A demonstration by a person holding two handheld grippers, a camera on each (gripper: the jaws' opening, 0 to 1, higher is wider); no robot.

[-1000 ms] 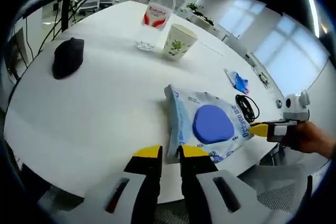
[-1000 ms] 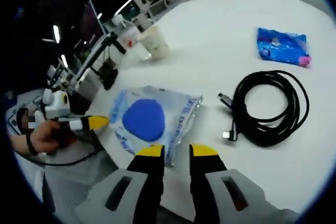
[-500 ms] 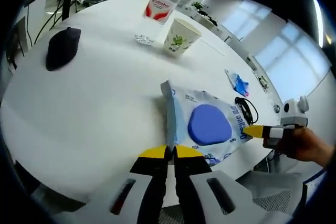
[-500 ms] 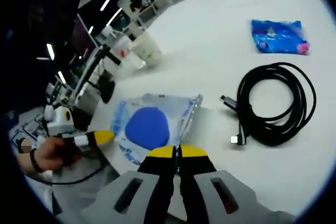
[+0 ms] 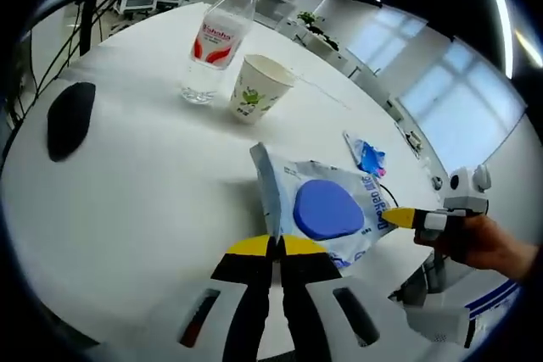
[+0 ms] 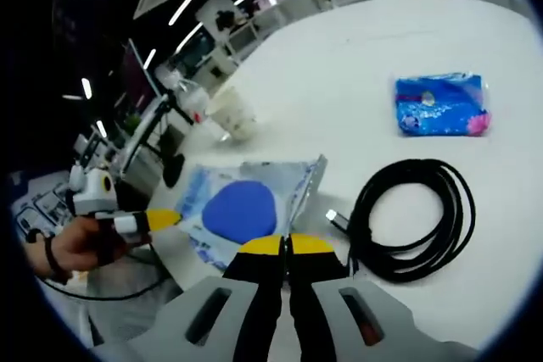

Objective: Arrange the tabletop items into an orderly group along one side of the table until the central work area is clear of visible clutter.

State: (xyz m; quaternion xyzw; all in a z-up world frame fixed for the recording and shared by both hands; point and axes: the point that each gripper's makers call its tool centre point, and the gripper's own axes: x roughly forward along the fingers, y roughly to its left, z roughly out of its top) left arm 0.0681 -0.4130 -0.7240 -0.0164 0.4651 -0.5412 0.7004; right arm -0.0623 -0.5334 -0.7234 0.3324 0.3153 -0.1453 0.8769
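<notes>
A white and blue wipes packet with a blue oval lid lies near the table's front edge. My left gripper is shut on its near edge. My right gripper, held by a hand, reaches in from the right and pinches the far edge. In the right gripper view the packet sits just ahead of my right gripper, which is shut on its border. My left gripper holds the opposite side there.
On the white table stand a water bottle and a paper cup; a black object lies to the left. A coiled black cable and a small blue packet lie right of the wipes.
Both grippers went from open to shut on opposite edges of the wipes packet. Both views have shifted with the hands.
</notes>
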